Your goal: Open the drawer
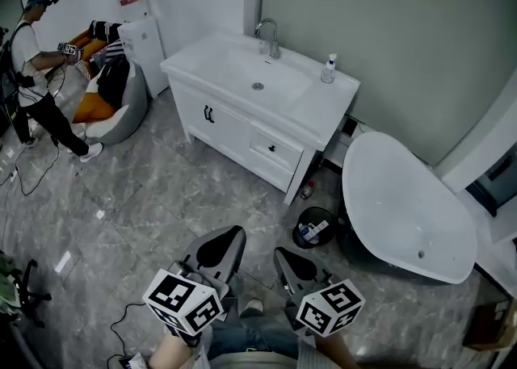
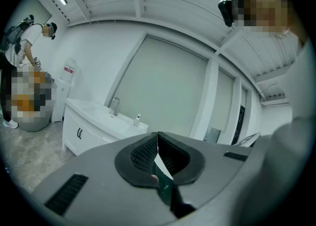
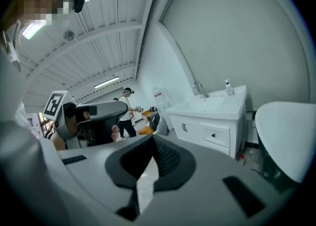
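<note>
The white vanity (image 1: 230, 129) stands against the far wall with the bathtub (image 1: 404, 206) just beside its right end. Both lie well apart from the person, across open grey floor (image 1: 153, 198).

The drawer (image 1: 284, 154) sits in the right part of the vanity's front, below the counter and right of the two cabinet doors (image 1: 212, 117), and it looks fully shut. Its long axis runs level along the vanity front, which slants from upper left to lower right in the head view. The front faces down and left, toward the open floor, so I judge the drawer slides out that way.

Both grippers are low in the head view and aim up toward the vanity. The left gripper (image 1: 233, 234) is clenched with nothing between its jaws. The right gripper (image 1: 281, 254) is clenched and empty too. The drawer lies straight ahead of them, far out of reach. The right gripper looks a little better lined up, with the drawer in its own view (image 3: 217, 136).

The small dark knob (image 1: 271, 148) at the drawer's middle is the likely place to grip.
</note>
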{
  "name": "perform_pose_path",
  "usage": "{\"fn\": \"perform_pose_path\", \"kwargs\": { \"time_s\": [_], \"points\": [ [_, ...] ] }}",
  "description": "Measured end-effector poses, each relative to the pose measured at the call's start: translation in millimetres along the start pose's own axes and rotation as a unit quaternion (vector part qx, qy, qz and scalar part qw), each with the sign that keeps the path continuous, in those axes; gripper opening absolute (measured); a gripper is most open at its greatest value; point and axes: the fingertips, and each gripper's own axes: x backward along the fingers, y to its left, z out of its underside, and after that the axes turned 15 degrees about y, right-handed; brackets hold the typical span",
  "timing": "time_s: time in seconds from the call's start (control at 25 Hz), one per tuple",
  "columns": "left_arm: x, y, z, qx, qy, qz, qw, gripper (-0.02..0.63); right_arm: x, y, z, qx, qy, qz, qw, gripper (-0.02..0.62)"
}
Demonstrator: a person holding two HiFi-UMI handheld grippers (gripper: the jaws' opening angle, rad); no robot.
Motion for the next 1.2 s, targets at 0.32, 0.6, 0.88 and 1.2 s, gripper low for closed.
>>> {"fn": "perform_pose_path", "kwargs": {
  "time_s": [0.32, 0.6, 0.88, 1.2],
  "points": [
    [-20.0, 47.4, -28.3, -0.001, -0.001, 0.012, 0.9999, 0.018, -51.2, -13.9, -26.0, -0.009, 0.009, 0.01, 1.0, 0.006],
    [-61.1, 109.2, -68.3, -0.013, 0.02, 0.028, 0.9993, 0.018, -115.3, -38.4, -68.9, -0.019, 0.017, 0.03, 0.999, 0.006],
    [-94.9, 167.3, -102.4, -0.026, 0.037, 0.053, 0.9976, 0.018, -174.2, -60.1, -110.1, -0.04, 0.01, 0.056, 0.998, 0.006],
    [-115.0, 223.3, -119.8, -0.027, 0.055, 0.076, 0.9952, 0.018, -221.1, -76.0, -133.9, -0.066, 0.001, 0.093, 0.994, 0.006]
  ]
}}
